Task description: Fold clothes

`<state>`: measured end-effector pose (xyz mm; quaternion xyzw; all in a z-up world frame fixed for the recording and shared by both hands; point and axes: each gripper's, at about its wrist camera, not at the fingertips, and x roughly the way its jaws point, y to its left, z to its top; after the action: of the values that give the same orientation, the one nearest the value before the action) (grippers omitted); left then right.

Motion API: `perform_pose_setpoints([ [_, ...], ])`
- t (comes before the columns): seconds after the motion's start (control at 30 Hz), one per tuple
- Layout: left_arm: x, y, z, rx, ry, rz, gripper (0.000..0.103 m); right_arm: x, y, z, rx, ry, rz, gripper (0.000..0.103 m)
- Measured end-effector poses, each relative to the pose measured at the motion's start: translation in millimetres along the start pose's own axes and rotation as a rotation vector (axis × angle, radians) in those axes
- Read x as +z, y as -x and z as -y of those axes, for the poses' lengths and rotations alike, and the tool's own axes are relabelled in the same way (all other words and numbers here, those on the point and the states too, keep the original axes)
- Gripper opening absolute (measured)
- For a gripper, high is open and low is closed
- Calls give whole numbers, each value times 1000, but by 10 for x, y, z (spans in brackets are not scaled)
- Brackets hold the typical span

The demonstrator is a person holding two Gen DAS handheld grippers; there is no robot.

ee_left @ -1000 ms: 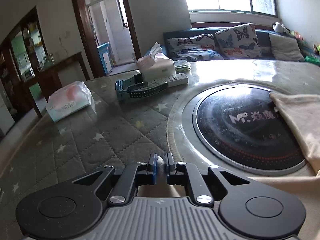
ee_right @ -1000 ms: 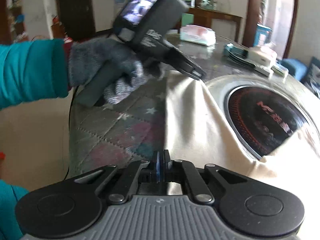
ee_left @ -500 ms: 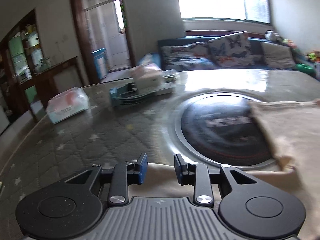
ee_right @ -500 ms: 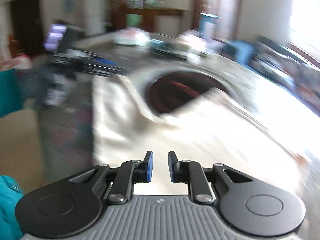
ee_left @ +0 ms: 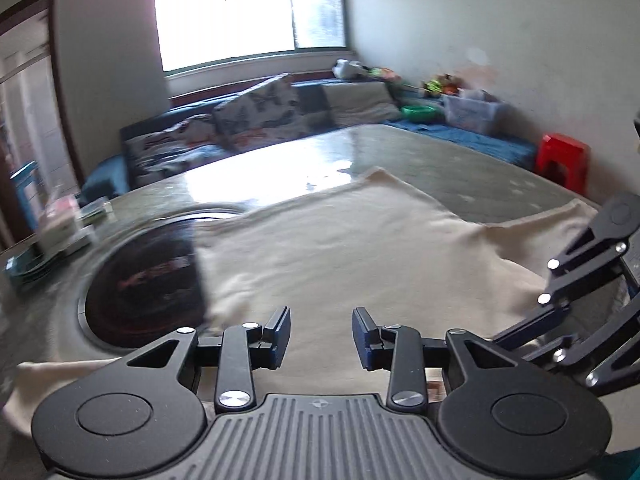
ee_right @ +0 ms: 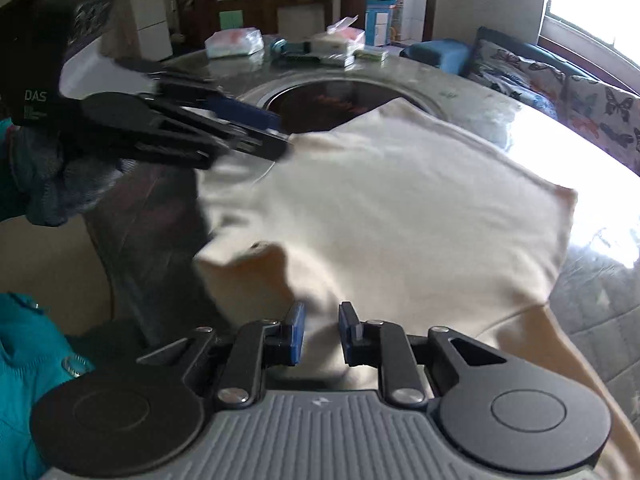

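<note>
my left gripper (ee_left: 320,332) gapes wide and my right gripper (ee_right: 320,332) stands apart, both empty, over the cream garment (ee_left: 360,248) spread mid-frame, its edge overlapping the round cooktop (ee_left: 148,276).

The left claw (ee_left: 321,333) has its jaws spread wide, gripping nothing. The right claw (ee_right: 321,334) is parted more narrowly, likewise empty, close beside the left.

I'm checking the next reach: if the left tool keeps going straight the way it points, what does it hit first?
Most likely the cream garment spread on the table. The left tool is open and points low across it, so the cloth comes first; depth is hard to judge.
</note>
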<state>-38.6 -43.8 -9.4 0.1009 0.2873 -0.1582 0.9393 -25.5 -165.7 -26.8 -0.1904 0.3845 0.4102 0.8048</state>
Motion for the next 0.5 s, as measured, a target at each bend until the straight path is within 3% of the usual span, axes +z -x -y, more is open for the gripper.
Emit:
perform_pose_setpoints([
  [0.2,-154,-123,347,-80,-109,-21,28,-108,114,-101,3,11,20,18],
  [0.5,-336,26,398,-79,-130,14,26,-9,187,75,-65,-66,122,18],
])
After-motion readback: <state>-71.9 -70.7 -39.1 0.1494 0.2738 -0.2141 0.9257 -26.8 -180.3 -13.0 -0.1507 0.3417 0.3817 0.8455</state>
